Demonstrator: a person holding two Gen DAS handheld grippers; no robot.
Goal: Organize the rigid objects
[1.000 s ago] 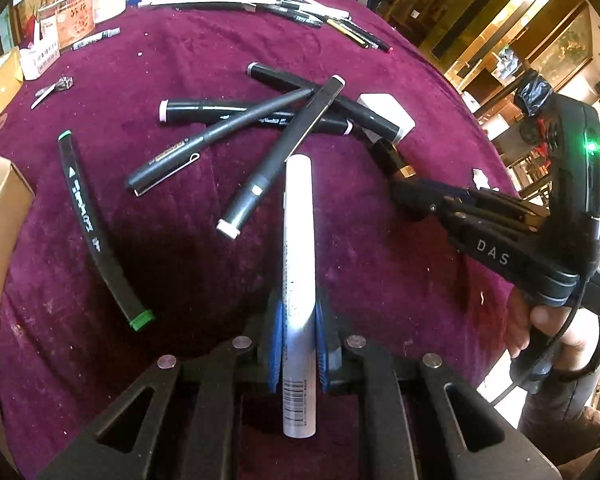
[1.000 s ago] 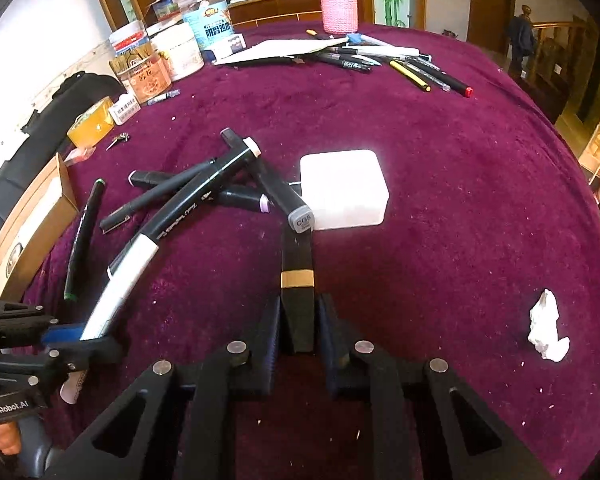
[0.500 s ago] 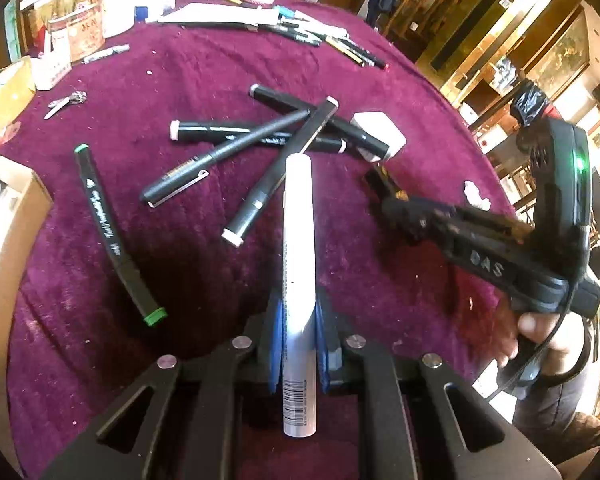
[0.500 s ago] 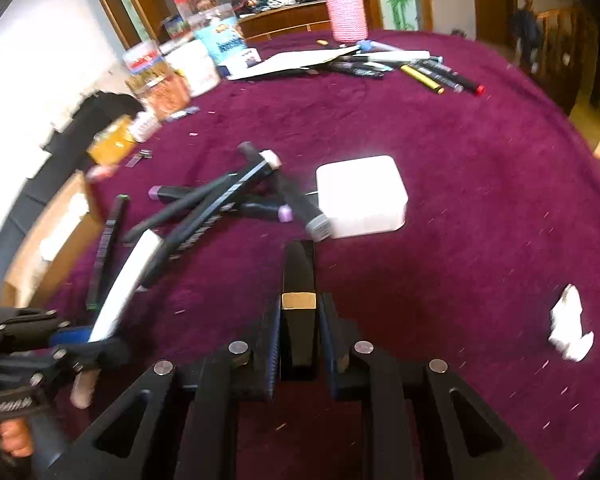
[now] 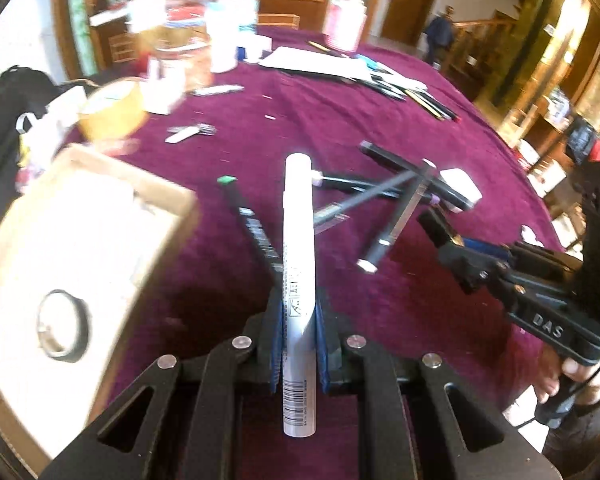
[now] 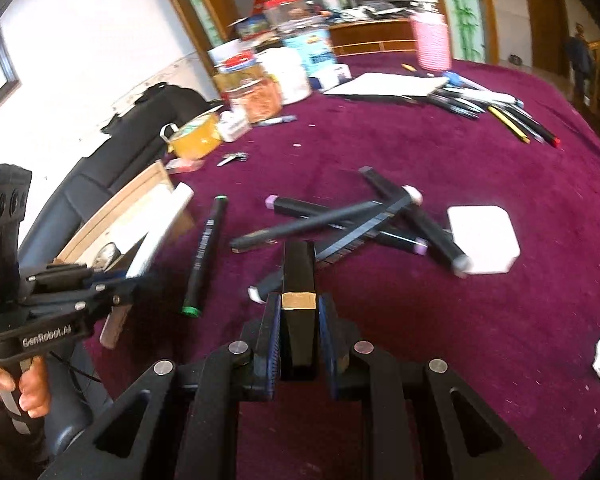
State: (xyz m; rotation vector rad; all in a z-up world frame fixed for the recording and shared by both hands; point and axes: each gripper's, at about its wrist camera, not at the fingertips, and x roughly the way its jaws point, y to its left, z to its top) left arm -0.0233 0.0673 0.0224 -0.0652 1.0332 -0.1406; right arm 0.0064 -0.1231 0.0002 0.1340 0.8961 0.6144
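1. Clearly, the left gripper [image 5: 298, 322] pinches a white marker [image 5: 298, 264] between its blue pads, the marker pointing away over the purple-covered desk [image 5: 308, 120].
2. Meanwhile the right gripper [image 6: 299, 330] is clamped on a black marker with a gold band [image 6: 299, 276], held above the cloth.
3. A heap of black markers [image 6: 340, 220] lies crossed near the middle of the desk, touching a white box [image 6: 484, 238] on its right.
4. One green-capped marker [image 6: 206, 252] lies alone, left of the heap.
5. A cardboard box [image 5: 72, 248] sits at the desk's left edge, a dark ring [image 5: 62, 326] inside it.
6. More pens [image 6: 500, 110] lie toward the far edge.
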